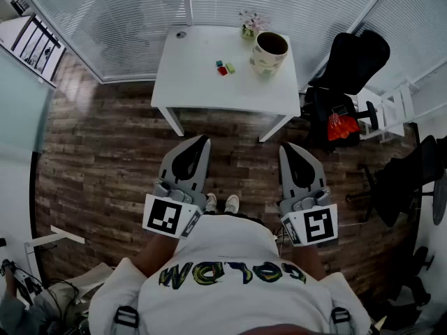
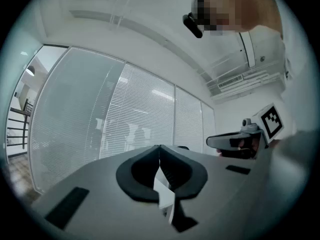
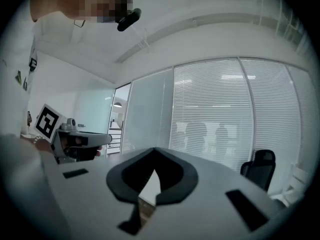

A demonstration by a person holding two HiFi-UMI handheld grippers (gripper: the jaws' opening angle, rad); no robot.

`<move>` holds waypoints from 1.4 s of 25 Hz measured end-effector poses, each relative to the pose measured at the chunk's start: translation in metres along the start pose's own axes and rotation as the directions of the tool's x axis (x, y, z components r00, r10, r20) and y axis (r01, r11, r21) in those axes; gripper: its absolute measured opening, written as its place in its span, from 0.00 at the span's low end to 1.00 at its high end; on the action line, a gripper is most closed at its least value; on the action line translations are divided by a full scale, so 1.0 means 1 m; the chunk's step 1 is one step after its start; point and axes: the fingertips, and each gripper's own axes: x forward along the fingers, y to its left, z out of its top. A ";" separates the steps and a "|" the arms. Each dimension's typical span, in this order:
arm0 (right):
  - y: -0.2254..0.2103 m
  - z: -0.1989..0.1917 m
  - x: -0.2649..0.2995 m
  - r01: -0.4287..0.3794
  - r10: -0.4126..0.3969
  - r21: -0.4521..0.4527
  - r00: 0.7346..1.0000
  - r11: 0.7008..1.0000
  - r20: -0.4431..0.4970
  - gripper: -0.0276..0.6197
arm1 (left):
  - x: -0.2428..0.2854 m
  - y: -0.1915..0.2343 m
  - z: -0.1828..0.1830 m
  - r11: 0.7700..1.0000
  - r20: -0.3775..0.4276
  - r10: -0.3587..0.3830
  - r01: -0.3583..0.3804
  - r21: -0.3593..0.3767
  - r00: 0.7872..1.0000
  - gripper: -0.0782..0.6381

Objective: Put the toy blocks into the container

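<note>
Grey left gripper, right gripper; white shirt

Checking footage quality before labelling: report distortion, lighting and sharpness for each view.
Head view: strong fisheye bends the blinds and floorboards; even light, toy blocks tiny but distinct on the white table. Left gripper view: dark round vignette, bright backlit blinds, left gripper soft up close. Right gripper view: same vignette and curved blinds; right gripper soft, shaded.

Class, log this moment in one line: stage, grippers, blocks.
stage: not begun, standing back from table | left gripper: shut, empty | right gripper: shut, empty | toy blocks: on table beside container
</note>
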 end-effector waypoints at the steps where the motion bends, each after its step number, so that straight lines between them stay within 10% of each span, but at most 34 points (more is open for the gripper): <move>1: 0.002 0.000 0.000 -0.001 0.001 -0.001 1.000 1.000 -0.001 0.06 | -0.001 0.001 0.000 1.000 0.000 0.001 -0.001 -0.001 1.000 0.13; 35: 0.055 0.001 0.065 0.049 -0.049 -0.010 0.999 0.999 -0.001 0.06 | -0.020 0.087 0.008 1.000 0.017 -0.024 0.024 -0.019 1.000 0.13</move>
